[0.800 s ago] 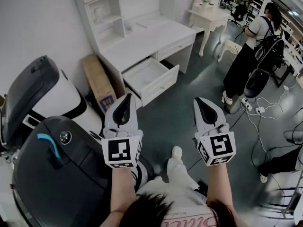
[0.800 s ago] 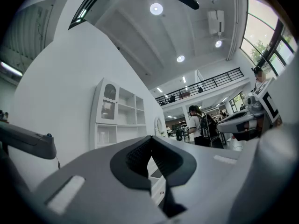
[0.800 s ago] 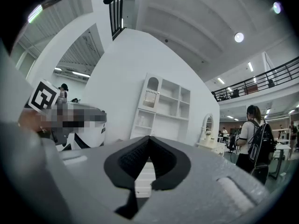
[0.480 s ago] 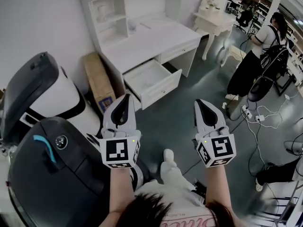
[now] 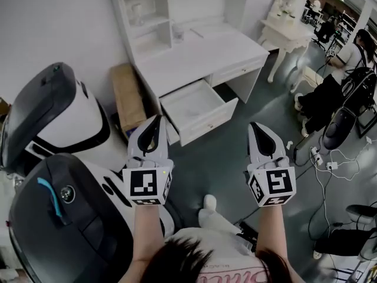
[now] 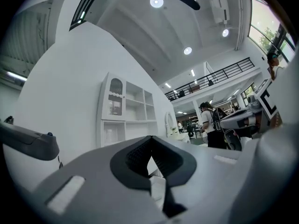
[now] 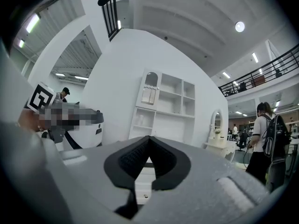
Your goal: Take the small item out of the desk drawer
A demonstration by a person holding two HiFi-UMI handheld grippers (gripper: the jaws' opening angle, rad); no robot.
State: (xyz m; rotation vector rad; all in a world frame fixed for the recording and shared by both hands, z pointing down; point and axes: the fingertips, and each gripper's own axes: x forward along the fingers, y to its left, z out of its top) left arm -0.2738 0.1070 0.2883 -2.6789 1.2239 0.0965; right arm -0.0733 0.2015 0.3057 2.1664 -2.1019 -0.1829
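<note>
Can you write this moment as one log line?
drawer: open | left gripper: shut, empty | right gripper: shut, empty | both: apart from desk

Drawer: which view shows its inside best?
Head view: it looks down into the open drawer; any item inside is too small to tell. The right gripper view shows only its front, low in frame; the left gripper view shows at most a white sliver.

shirt print (image 5: 235, 274): pink script, cut off at frame edge, can't read.
left gripper (image 5: 155, 120) cube: b/w square marker, pattern only, no letters/nos.
right gripper (image 5: 255, 125) cube: same kind of marker, no txt.
elsewhere: no legible txt or brand.
</note>
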